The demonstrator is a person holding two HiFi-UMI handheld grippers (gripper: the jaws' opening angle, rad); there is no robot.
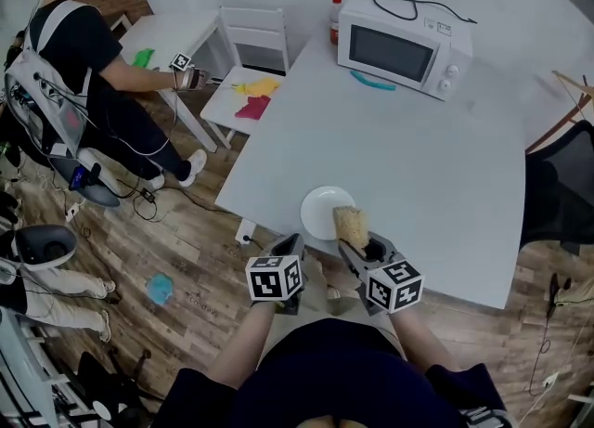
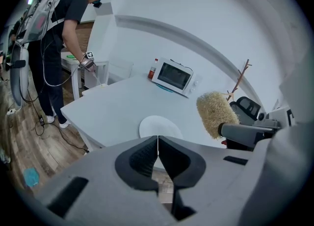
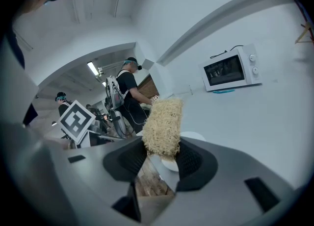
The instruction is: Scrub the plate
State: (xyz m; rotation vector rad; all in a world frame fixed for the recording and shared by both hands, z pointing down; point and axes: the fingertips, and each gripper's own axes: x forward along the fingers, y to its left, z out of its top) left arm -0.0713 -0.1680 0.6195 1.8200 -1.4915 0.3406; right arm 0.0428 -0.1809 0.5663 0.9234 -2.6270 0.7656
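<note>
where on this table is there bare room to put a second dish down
The wide middle of the table, between the plate and the microwave, is bare, as is the right side toward the black chair. Crowded: the near edge around the plate and held sponge.

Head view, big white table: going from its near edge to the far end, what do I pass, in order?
plate -> teal strip -> microwave. Left out: the sponge, which overlaps the plate, and the bottle, which stands beside the microwave.
</note>
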